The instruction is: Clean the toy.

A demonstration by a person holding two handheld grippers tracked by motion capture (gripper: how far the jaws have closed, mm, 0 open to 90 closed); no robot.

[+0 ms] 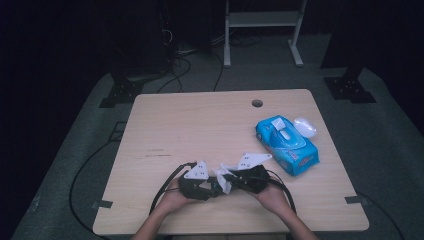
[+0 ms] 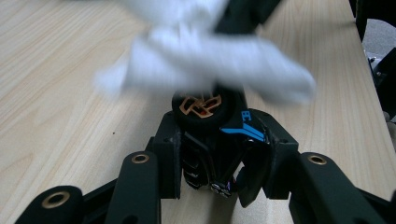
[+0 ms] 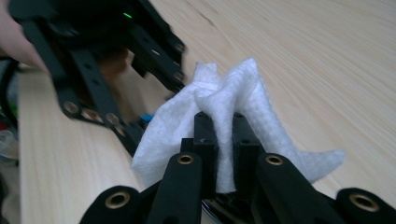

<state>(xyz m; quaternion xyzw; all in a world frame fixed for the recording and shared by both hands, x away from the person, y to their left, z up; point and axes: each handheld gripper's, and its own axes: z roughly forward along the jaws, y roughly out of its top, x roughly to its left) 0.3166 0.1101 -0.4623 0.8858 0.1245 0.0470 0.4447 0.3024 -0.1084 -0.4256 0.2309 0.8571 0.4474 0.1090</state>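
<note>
**Sam:** What is my right claw (image 3: 224, 154) doing?

**Me:** It is pinching a white wipe (image 3: 243, 98) tight. The wipe sticks up between the two black jaws.

**Sam:** And the left claw (image 2: 219, 158)?

**Me:** It is squeezing a small black toy car (image 2: 210, 135) with gold wheels. I hold the car with one claw so that it can't roll away while the wipe rubs it, I think.

**Sam:** Where are they?

**Me:** Close together, at the near edge of the table (image 1: 200, 120). The wipe hangs just over the car.

**Sam:** Where do wipes come from?

**Me:** The blue pack (image 1: 287, 144), off to the right, well apart. Its lid is open.
</note>
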